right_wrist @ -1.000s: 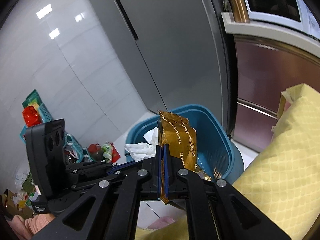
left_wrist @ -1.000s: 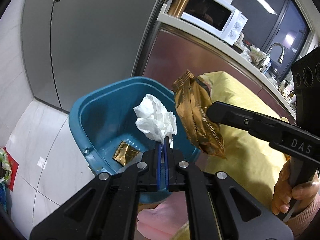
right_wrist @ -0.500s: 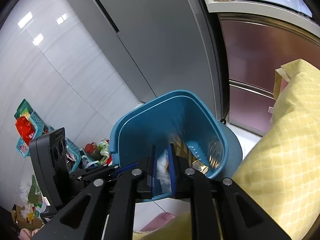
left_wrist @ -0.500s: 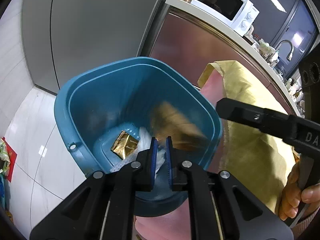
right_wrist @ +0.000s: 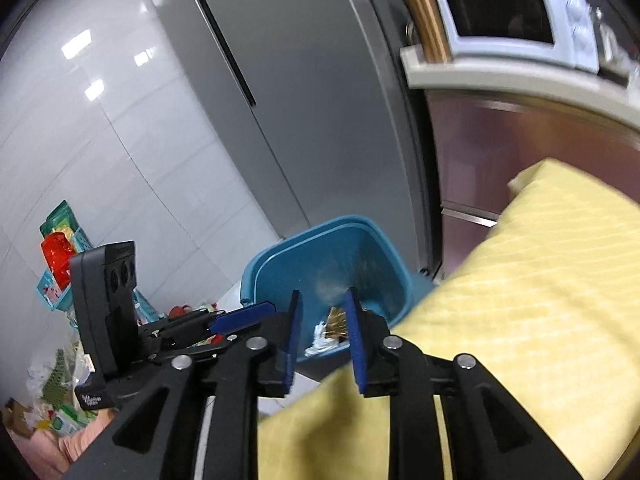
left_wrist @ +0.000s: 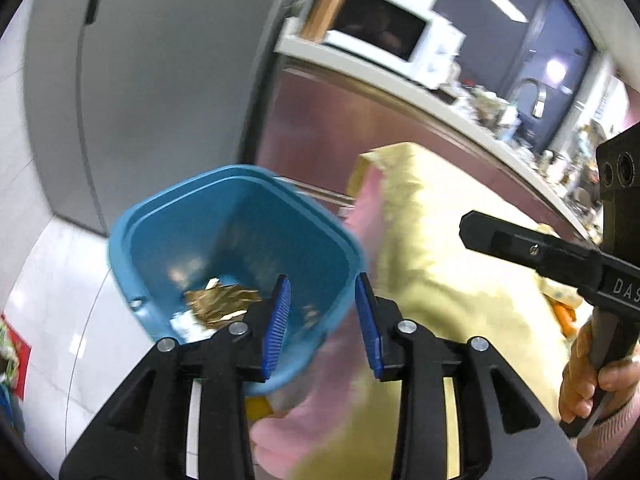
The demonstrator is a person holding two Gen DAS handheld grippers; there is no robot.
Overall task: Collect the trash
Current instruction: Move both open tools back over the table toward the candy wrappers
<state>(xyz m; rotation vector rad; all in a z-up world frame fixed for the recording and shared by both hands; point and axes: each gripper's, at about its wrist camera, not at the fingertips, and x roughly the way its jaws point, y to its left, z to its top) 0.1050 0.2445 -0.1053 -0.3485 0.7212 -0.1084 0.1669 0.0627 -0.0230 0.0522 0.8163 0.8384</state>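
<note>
Both black two-finger grippers with blue ribbed pads stand empty above a blue plastic waste bin (left_wrist: 240,216). Jaws of the left gripper (left_wrist: 323,312) have just been opening and now stand parted with nothing between them; through the gap shows the bin's near wall. Jaws of the right gripper (right_wrist: 322,332) have likewise just been opening, and nothing is held there either. Crumpled gold foil wrappers (left_wrist: 222,304) lie on the bin's floor, with a scrap of white tissue (right_wrist: 322,342) just beside them, seen between the right gripper's pads. To the right of the bin spreads a yellow quilted cloth (right_wrist: 532,304), with a pink fabric edge (left_wrist: 360,216) touching the bin's rim in the left wrist view. A person's hand (left_wrist: 592,376) grips the right gripper's handle at the frame's right edge. Behind the bin stands a tall grey refrigerator (right_wrist: 304,80); a white microwave oven (right_wrist: 508,20) sits on the counter beyond. Both views are smeared by motion blur.
</note>
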